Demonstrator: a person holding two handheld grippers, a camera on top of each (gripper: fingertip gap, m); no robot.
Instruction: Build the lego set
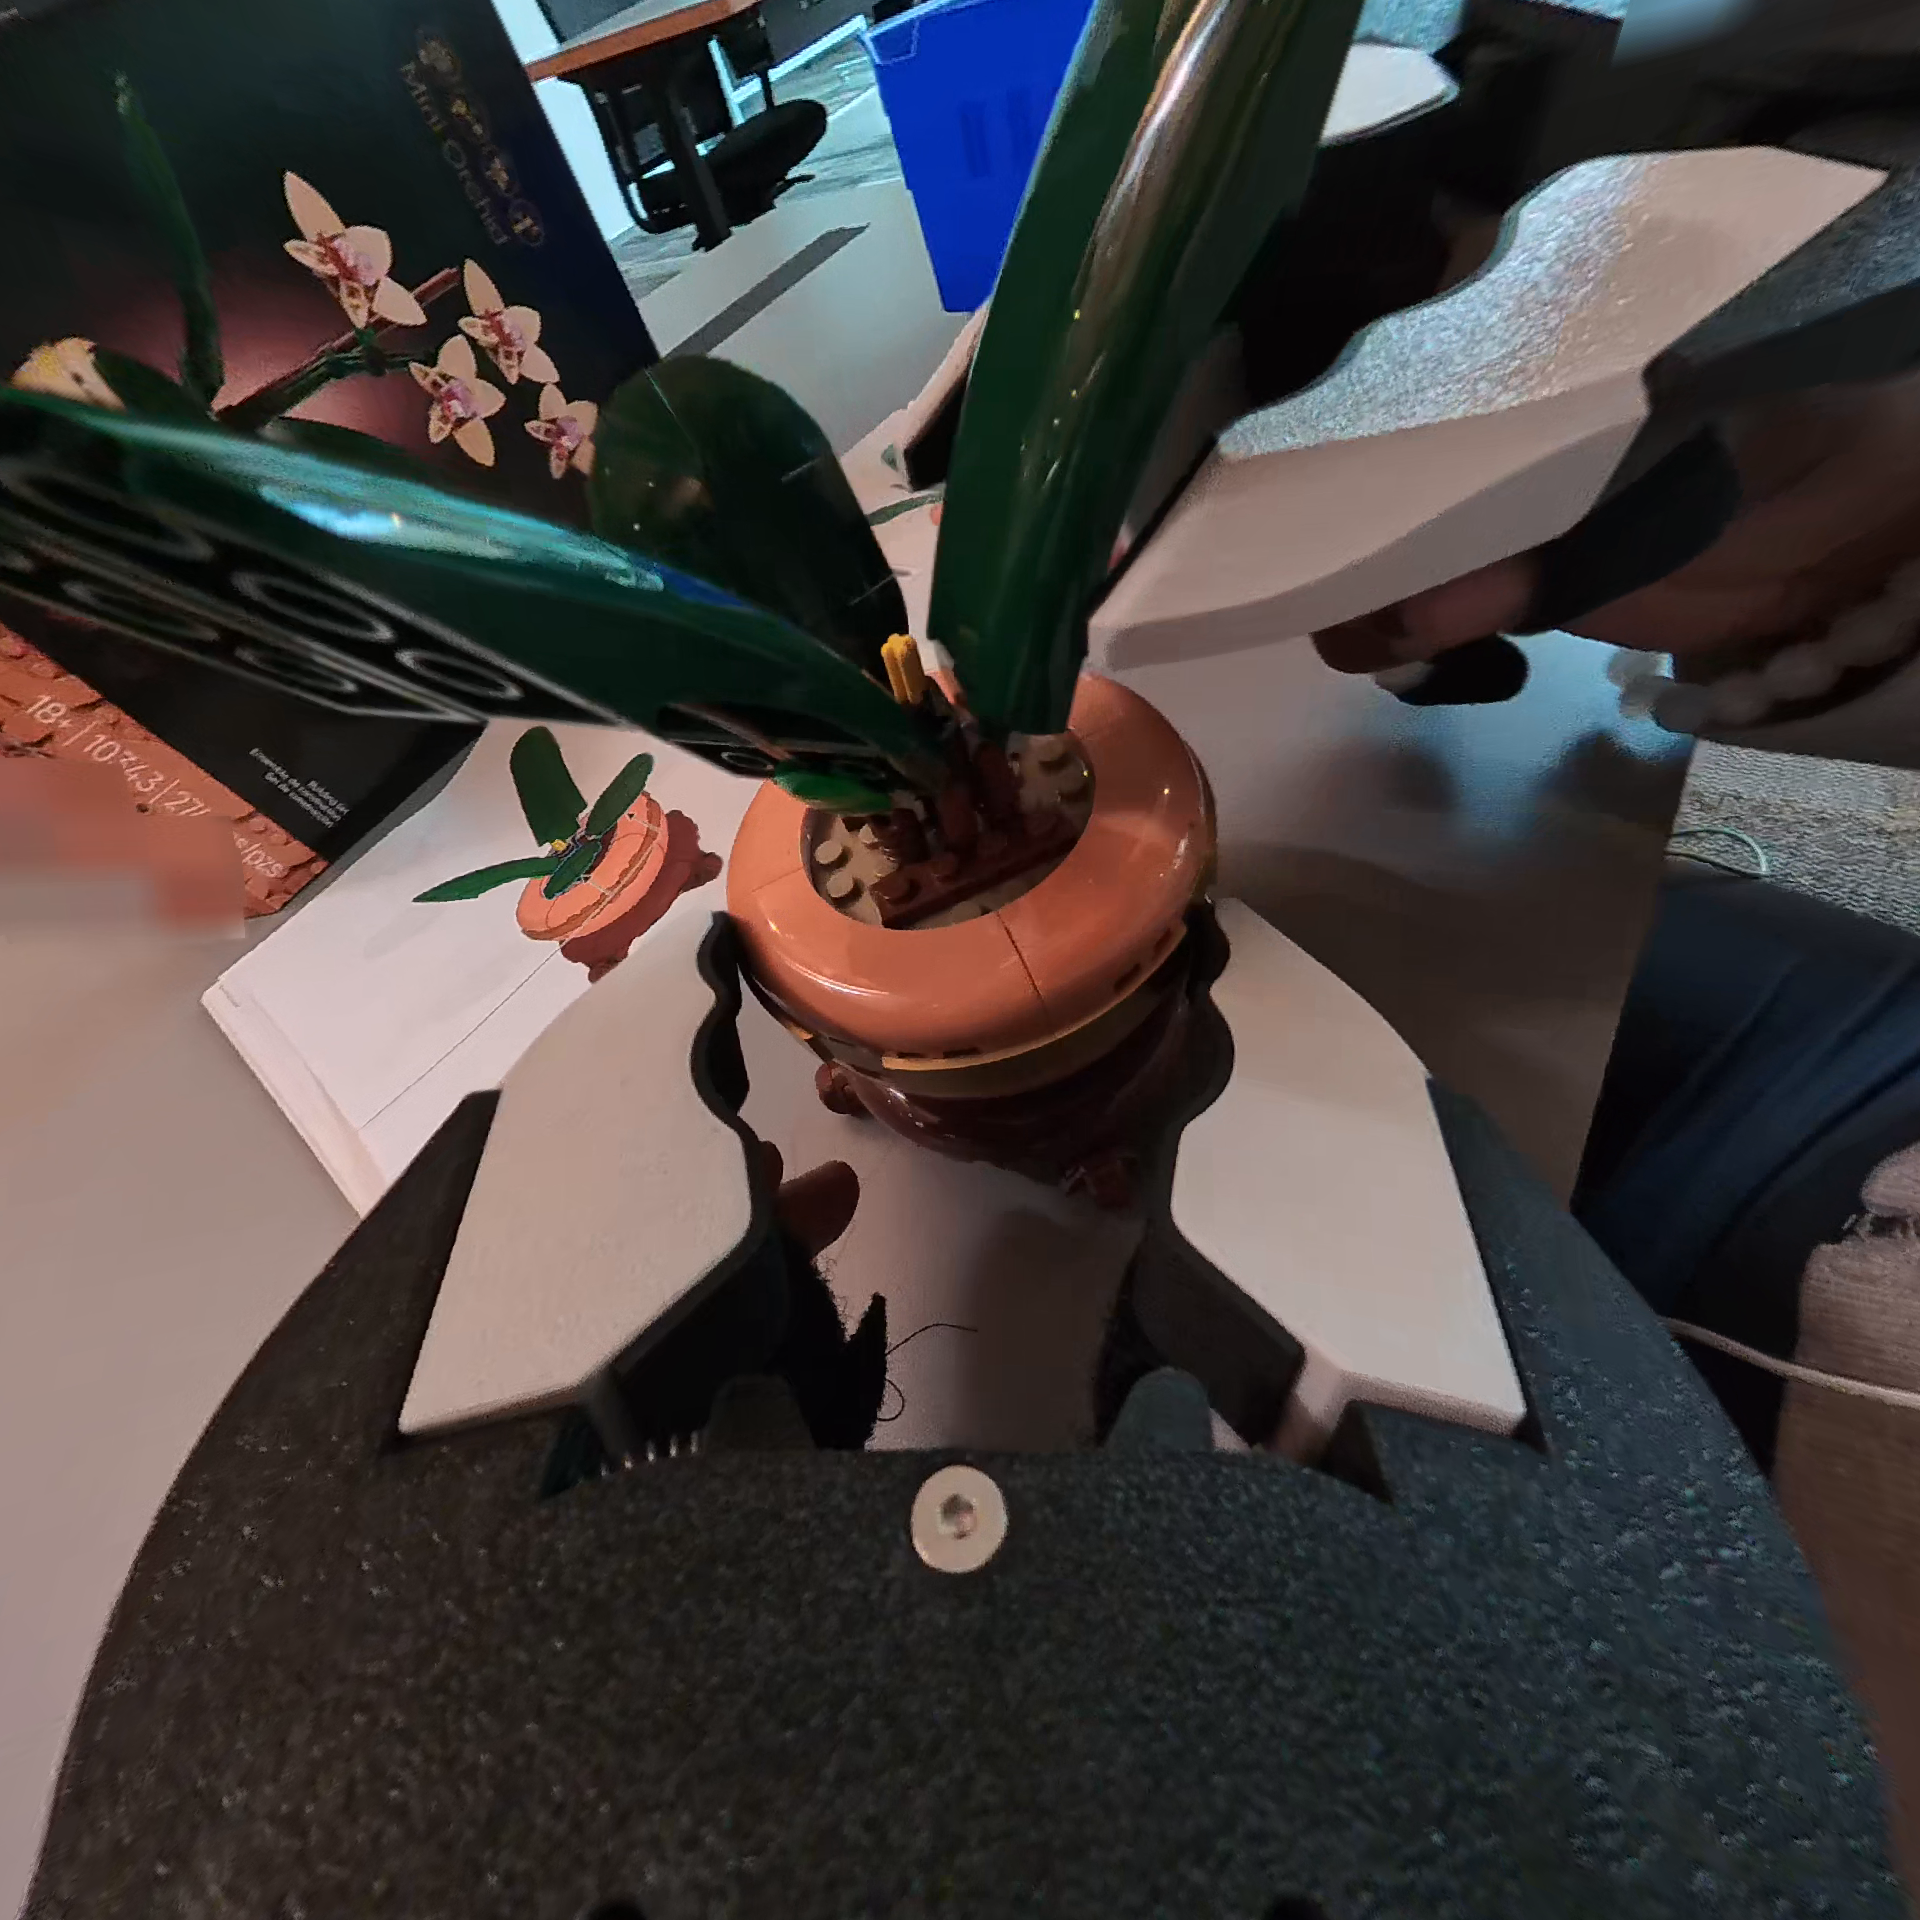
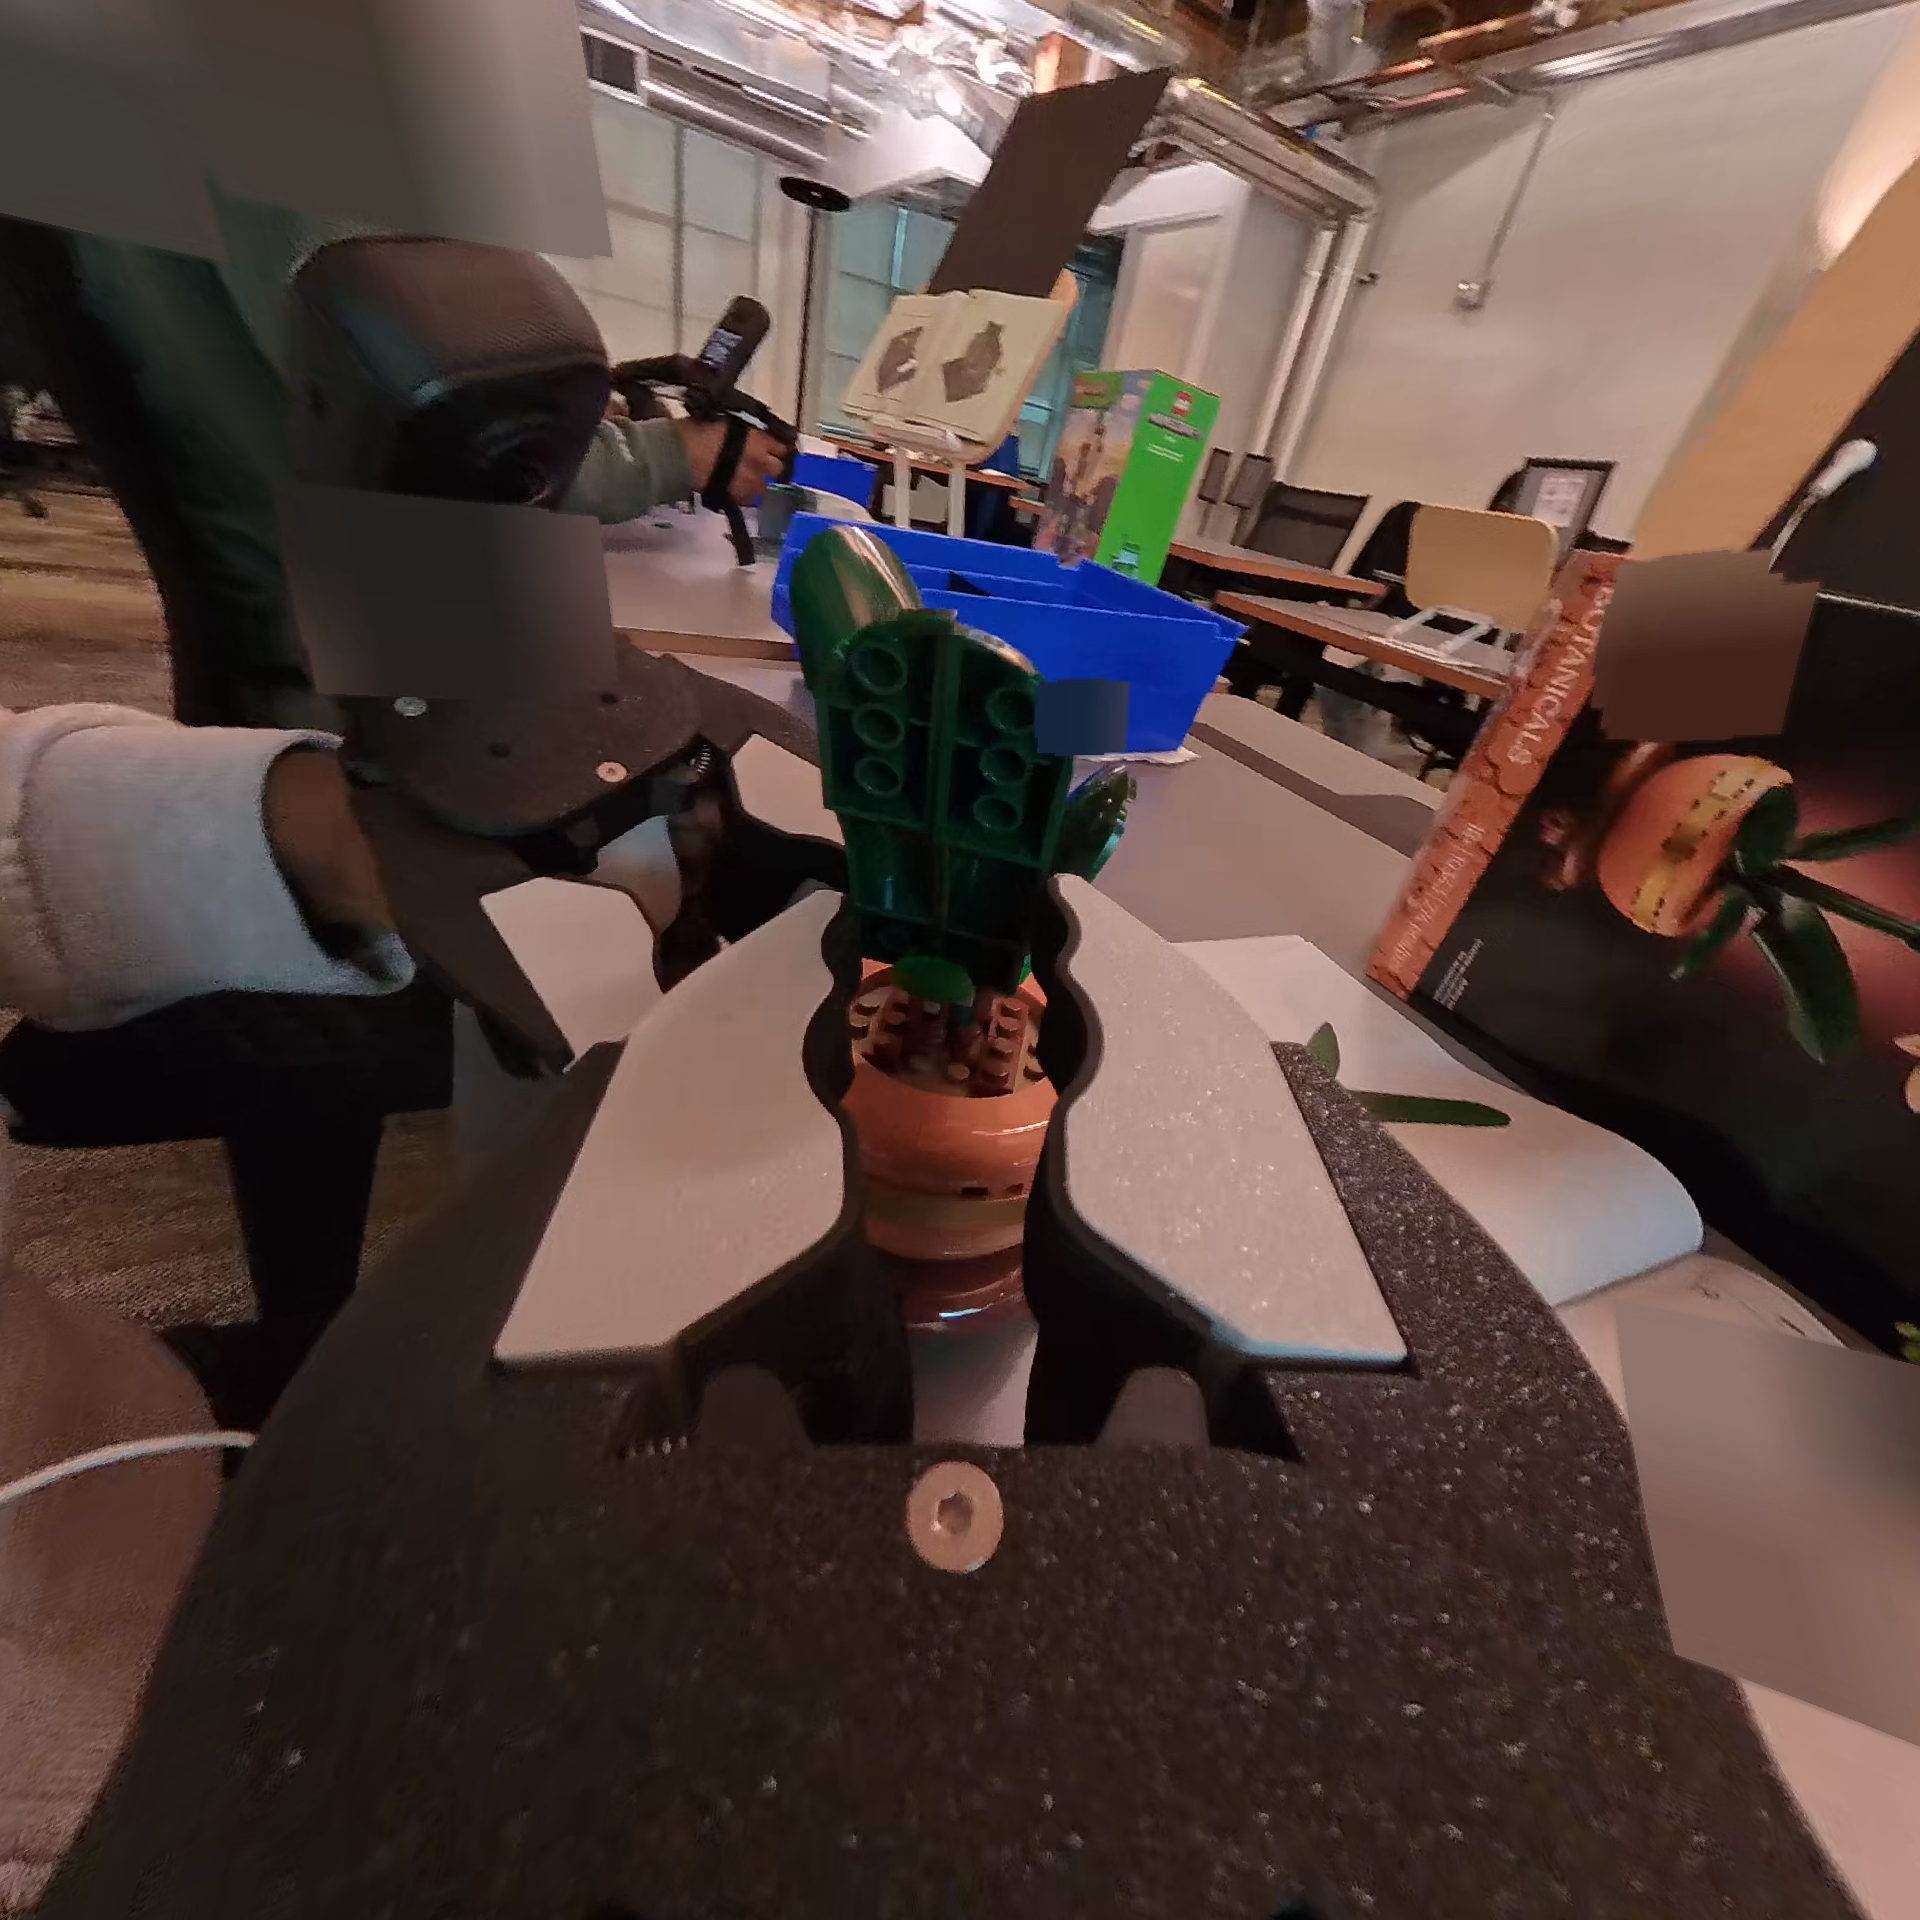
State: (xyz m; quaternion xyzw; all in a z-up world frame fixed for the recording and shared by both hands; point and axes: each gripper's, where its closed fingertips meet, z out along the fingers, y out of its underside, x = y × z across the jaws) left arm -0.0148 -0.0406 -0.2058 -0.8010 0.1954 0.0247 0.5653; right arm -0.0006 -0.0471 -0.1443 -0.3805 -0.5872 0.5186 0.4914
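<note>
A tan and dark-brown lego flower pot [image 1: 935,997] stands on the white table, with several dark green leaves and a small yellow peg [image 1: 902,665] rising from its middle. My left gripper [image 1: 966,966] is shut on the pot's lower body, one finger on each side. My right gripper [image 2: 945,909] is shut on the base of a tall green leaf [image 2: 940,769], just above the pot [image 2: 935,1153]. In the left wrist view the right gripper [image 1: 1018,551] comes in from the upper right around that leaf [image 1: 1060,416]. The left gripper [image 2: 675,904] shows at the left of the right wrist view.
The set's dark box [image 1: 312,343] stands behind the pot, also at the right of the right wrist view [image 2: 1662,883]. An open instruction booklet [image 1: 436,987] lies left of the pot. A blue bin [image 2: 1091,644] sits behind. A loose green leaf [image 2: 1423,1107] lies on the table. Left tips to right tips: about 6 centimetres.
</note>
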